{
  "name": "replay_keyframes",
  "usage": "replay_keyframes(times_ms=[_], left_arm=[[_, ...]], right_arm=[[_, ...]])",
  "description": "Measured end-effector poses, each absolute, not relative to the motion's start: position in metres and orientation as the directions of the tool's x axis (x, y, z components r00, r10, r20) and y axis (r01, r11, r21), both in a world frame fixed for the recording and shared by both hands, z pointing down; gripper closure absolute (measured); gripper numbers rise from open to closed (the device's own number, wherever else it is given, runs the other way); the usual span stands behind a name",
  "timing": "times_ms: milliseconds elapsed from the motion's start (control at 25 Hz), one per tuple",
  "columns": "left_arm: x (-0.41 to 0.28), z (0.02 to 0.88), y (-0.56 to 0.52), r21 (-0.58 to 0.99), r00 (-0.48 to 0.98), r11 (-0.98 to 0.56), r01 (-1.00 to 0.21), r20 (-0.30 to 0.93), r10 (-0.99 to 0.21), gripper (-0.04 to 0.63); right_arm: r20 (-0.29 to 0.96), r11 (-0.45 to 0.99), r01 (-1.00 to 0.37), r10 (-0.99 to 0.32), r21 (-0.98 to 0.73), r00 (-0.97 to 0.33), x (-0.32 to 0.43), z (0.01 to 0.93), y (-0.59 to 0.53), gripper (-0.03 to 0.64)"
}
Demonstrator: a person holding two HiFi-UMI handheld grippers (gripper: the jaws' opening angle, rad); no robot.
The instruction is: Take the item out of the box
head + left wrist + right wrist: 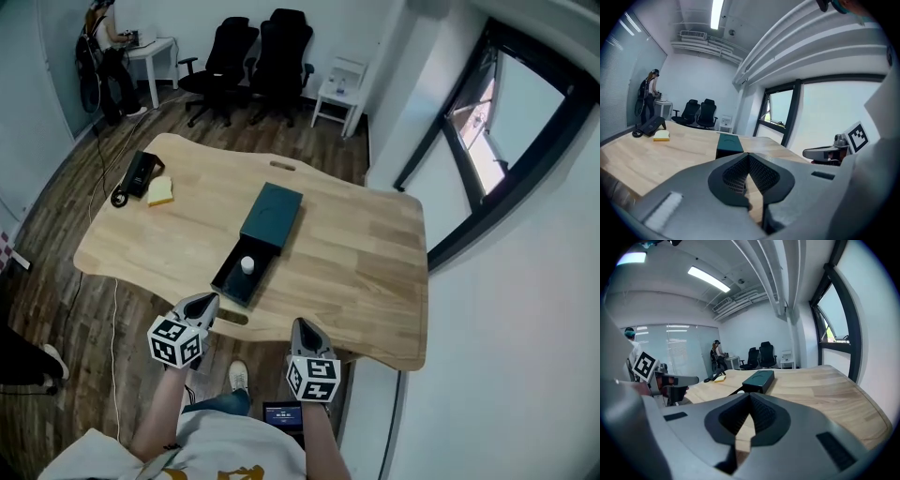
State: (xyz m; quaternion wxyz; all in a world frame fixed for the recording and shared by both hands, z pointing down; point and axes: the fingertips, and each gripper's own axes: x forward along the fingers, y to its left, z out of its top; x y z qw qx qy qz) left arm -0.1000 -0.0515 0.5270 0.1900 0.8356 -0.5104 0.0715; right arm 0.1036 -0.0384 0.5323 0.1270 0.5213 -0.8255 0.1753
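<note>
A dark green box (273,214) lies in the middle of the wooden table (356,262), and its black inner tray (230,281) is slid out toward me. A small white round item (247,265) sits in that tray. My left gripper (204,306) hovers at the table's near edge, just short of the tray's left corner, with its jaws shut and empty. My right gripper (302,327) is also at the near edge, right of the tray, shut with nothing in it. From the left gripper (749,155) the box (729,143) is straight ahead; the right gripper (750,395) sees the box (759,380) too.
A black device (139,173) with a cable and a yellow pad (160,191) lie at the table's far left. Office chairs (251,56), a white side table (337,89) and a person (103,52) at a desk are beyond. A window wall (487,141) runs along the right.
</note>
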Motion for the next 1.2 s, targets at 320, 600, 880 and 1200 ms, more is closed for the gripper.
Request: replay_keyframes(times_ms=[320,600,880,1200], left_arm=[[-0.112,0.55,-0.147,0.273,0.517,-0.443,-0.854,0.346,-0.783,0.594],[-0.12,0.558,-0.176,0.298,0.537,-0.453,-0.84,0.347,-0.769,0.594],[-0.119,0.553,-0.198,0.286,0.547,-0.47,-0.835,0.339,-0.765,0.594],[-0.114,0.55,-0.206,0.258,0.554,-0.491,-0.832,0.346,-0.757,0.594]], right_arm=[[0.399,0.334,-0.926,-0.836,-0.174,-0.376,0.092,0.54,-0.12,0.612],[0.436,0.284,-0.948,-0.842,-0.142,-0.317,0.093,0.549,-0.132,0.612],[0.421,0.245,-0.96,-0.863,-0.136,-0.279,0.103,0.548,-0.142,0.612],[0.416,0.265,-0.952,-0.856,-0.154,-0.306,0.091,0.552,-0.155,0.612]])
